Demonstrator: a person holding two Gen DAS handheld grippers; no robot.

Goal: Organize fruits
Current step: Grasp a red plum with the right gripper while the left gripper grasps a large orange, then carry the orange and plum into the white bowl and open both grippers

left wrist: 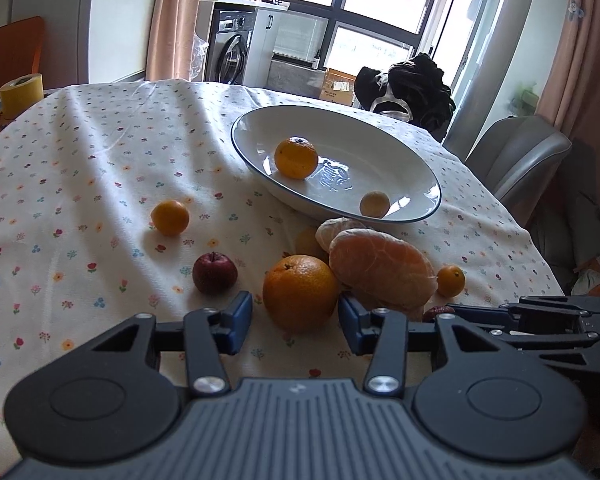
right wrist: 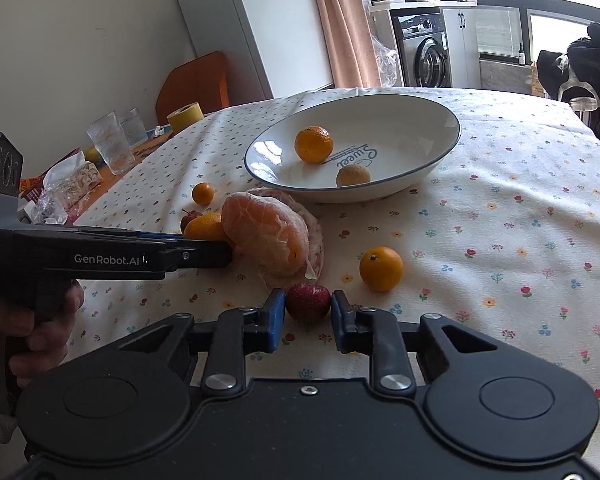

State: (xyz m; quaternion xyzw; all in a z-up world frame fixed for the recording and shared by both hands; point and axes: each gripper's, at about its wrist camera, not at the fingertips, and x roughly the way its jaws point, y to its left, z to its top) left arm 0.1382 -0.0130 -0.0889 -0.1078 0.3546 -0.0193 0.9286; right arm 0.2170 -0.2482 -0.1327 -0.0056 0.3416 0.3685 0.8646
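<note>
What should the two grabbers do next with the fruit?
Probably close each one. The right gripper brackets a small dark red fruit, its jaws open and almost touching it. The left gripper sits open around a round orange. Then both could go into the white dish with a dark rim.

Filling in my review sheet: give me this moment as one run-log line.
left hand-held gripper: open around orange | right hand-held gripper: open around small red fruit | plate: two fruits inside

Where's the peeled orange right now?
The peeled orange lies on the tablecloth just in front of the white dish, beside a whole orange.
</note>
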